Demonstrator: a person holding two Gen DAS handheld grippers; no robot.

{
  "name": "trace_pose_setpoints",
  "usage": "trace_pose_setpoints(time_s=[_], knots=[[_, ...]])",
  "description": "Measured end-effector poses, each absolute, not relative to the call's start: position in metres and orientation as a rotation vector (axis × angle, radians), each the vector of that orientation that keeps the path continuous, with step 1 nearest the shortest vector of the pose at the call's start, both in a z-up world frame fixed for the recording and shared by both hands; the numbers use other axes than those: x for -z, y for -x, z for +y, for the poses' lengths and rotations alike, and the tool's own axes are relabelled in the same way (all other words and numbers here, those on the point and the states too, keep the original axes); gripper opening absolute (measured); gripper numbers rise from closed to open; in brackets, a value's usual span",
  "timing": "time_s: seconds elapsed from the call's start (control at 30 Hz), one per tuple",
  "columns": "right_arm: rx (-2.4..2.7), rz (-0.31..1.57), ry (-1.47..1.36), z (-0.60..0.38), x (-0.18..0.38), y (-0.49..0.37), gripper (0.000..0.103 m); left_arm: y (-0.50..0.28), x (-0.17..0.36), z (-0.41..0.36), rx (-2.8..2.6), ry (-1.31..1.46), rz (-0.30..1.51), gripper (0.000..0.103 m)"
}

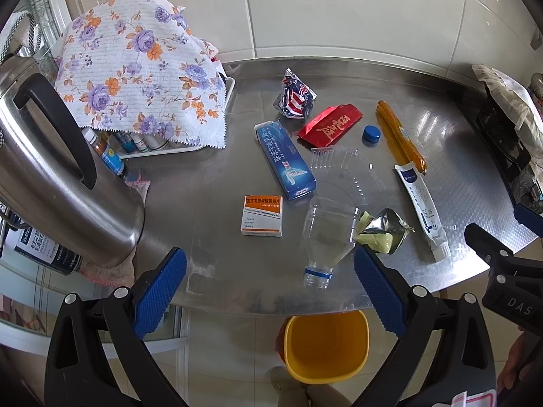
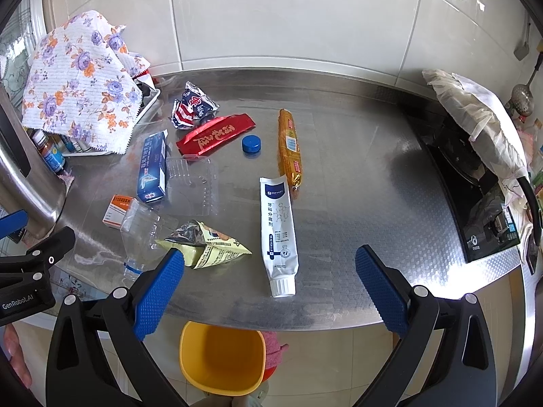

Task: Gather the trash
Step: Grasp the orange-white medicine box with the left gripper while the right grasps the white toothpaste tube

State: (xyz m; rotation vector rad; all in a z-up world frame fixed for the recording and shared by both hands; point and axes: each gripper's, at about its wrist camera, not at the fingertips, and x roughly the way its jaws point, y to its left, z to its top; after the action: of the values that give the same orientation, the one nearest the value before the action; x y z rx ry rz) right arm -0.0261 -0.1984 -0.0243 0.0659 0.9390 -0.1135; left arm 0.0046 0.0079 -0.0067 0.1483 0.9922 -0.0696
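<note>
Both jaws spread wide, empty: left gripper (image 1: 269, 268), right gripper (image 2: 269, 268). Below, between each pair, yellow plastic bin (image 2: 222, 356) on floor. Ahead on steel tabletop (image 2: 356, 203): clear plastic bottle (image 1: 327, 234) between left jaws, white toothpaste tube (image 2: 278, 234) between right jaws, red foil wrapper (image 2: 215, 134) farther.

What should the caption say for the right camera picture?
Open right gripper over white tube, trash on steel counter, yellow bin below.

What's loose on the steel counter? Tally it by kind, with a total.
Cartons: 2 (blue toothpaste box, orange-and-white pill box)
Wrappers: 3 ()
Clear plastics: 2 (bottle, tray)
Tube: 1
Sausage: 1
Cap: 1
Total: 10
</note>
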Motion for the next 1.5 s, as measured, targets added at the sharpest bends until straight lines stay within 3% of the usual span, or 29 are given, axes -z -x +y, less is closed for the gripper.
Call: trace_pose_setpoints(time_s=[0.5, 0.67, 1.03, 1.17, 1.5], knots=[[0.116, 1.020, -0.131, -0.225, 0.079, -0.005, 0.100, -0.033, 0.054, 0.047, 0.066, -0.046, 1.071, 0.098], [0.122, 1.041, -0.165, -0.235, 0.098, -0.019, 0.088, -0.059, 0.072, 0.055, 0.073, -0.030, 1.089, 0.095], [0.128, 1.082, -0.178, -0.243, 0.123, -0.053, 0.087, -0.108, 0.109, 0.036, 0.116, -0.075, 1.146, 0.091], [0.111, 1.094, -0.176, -0.243, 0.129, -0.061, 0.080, -0.116, 0.112, 0.041, 0.108, -0.039, 1.153, 0.092], [0.119, 1.098, -0.130, -0.240, 0.139, -0.077, 0.078, -0.127, 0.117, 0.056, 0.117, 0.020, 1.149, 0.091]])
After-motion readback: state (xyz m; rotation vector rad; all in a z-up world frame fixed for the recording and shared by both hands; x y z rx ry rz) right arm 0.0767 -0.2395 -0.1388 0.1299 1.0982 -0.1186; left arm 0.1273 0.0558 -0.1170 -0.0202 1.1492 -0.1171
